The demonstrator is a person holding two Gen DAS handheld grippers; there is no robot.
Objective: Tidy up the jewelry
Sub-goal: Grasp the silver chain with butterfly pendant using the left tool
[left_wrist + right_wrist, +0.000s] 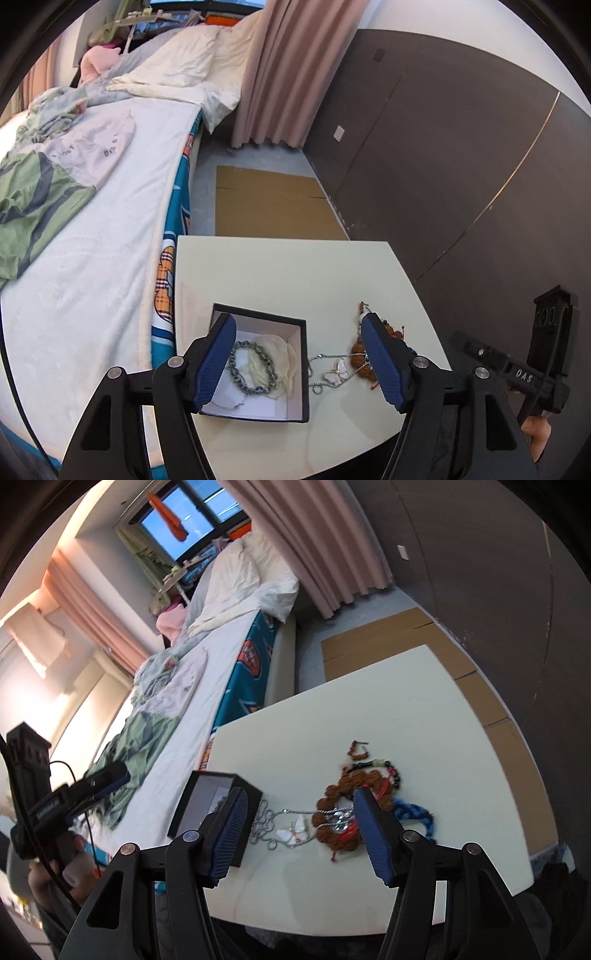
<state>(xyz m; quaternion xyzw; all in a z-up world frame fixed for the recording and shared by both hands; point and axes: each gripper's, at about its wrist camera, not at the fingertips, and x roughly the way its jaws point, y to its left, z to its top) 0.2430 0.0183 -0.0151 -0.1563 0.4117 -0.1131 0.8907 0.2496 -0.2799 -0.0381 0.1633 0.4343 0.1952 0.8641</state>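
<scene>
Two grippers hang over the pale table (280, 273), both with jaws apart and empty. The left gripper (299, 363) straddles the open black box (303, 373), which holds a grey-green bracelet (253, 367) (on white wadding). The right gripper (299, 832) frames the silver chain (273, 823) and brown beads (332, 805) lying beside the box.

Both views ride the grippers, looking forward and steeply down along the fingers, close over the table (280, 273). The left view faces the box (258, 363) from above, bed at its left. The right view looks from further right, tilted. Both share table, box (212, 805), jewelry heap (347, 812) and bed (221, 653)
</scene>
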